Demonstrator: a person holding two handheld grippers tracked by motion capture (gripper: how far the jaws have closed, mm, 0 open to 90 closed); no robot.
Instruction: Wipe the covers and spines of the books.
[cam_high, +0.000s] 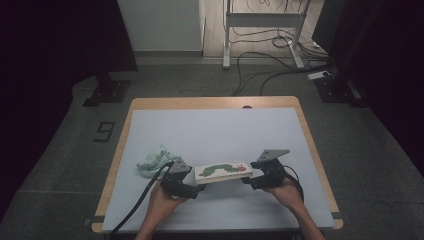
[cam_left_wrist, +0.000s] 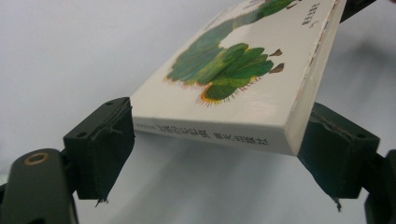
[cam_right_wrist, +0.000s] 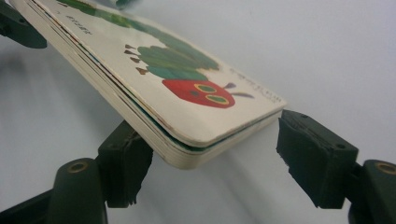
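Our left gripper (cam_high: 196, 188) and right gripper (cam_high: 247, 180) stand with jaws apart at either end of the book (cam_high: 223, 171) — lower centre of the high view, its long axis running gripper to gripper, each equally near.

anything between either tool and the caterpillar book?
Nothing visible. The white board book with the green caterpillar cover already sits between the jaws of the left tool and the right tool, one at each end. The crumpled pale green cloth lies apart, beyond the left tool.
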